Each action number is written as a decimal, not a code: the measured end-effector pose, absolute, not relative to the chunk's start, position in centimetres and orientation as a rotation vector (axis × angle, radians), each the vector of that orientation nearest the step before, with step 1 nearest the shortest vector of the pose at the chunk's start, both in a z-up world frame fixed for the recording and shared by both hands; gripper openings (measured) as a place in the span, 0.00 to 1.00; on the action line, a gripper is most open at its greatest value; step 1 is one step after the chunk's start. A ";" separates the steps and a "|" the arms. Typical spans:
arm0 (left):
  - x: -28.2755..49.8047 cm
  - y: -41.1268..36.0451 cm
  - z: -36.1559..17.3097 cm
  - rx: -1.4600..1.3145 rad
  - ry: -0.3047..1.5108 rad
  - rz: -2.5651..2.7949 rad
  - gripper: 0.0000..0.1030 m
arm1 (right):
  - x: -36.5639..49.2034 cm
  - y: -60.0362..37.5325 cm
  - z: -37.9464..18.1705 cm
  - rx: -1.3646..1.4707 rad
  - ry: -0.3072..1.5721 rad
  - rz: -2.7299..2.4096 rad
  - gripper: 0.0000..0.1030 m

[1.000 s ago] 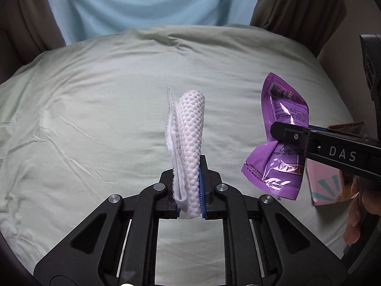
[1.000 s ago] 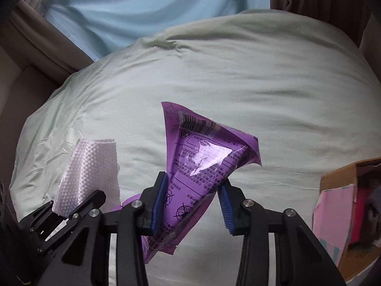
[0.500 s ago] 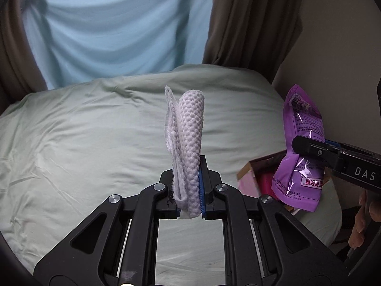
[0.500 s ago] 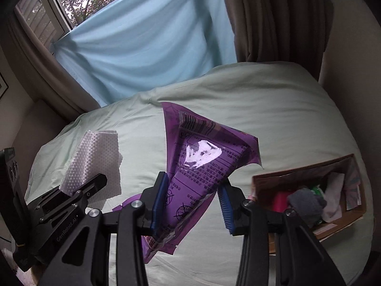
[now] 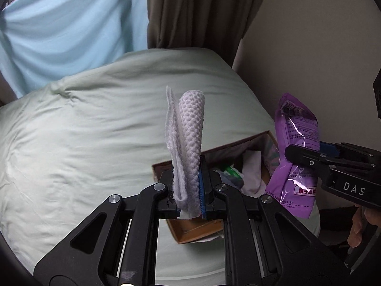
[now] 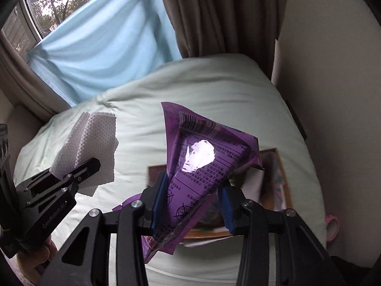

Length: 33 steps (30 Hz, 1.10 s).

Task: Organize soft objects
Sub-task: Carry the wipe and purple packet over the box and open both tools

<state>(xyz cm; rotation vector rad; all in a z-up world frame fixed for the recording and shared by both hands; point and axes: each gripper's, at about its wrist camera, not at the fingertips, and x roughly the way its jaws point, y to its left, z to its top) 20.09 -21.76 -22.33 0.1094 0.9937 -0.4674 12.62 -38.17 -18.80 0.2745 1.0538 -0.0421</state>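
My left gripper (image 5: 188,190) is shut on a folded white textured cloth (image 5: 188,143) that stands upright between its fingers; the cloth also shows at the left of the right wrist view (image 6: 92,147). My right gripper (image 6: 193,200) is shut on a purple plastic pouch (image 6: 202,162), which also shows at the right of the left wrist view (image 5: 295,155). Both are held in the air above a brown cardboard box (image 5: 240,145) that lies on the bed and holds several soft items. The box (image 6: 279,181) is partly hidden behind the pouch.
The pale green bed cover (image 5: 83,131) spreads to the left and behind. A brown curtain (image 5: 200,12) and a light blue curtain (image 5: 59,28) hang behind the bed. A beige wall (image 5: 309,47) is at the right. A pink object (image 6: 332,226) lies beyond the bed's right edge.
Both grippers have swung right and lifted with their loads. The cardboard box has come into view under them, and the curtains and wall now fill the top.
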 end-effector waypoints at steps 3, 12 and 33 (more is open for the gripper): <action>20.1 -25.0 -24.9 0.133 1.043 -0.464 0.09 | 12.9 -40.5 -21.0 0.281 1.095 -0.035 0.37; 20.4 -27.8 -33.1 0.170 1.209 -0.410 0.09 | 14.9 -44.7 -28.3 0.305 1.223 0.011 0.37; 20.7 -27.3 -35.0 0.299 1.274 -0.378 1.00 | 17.0 -47.0 -32.6 0.400 1.324 -0.021 0.95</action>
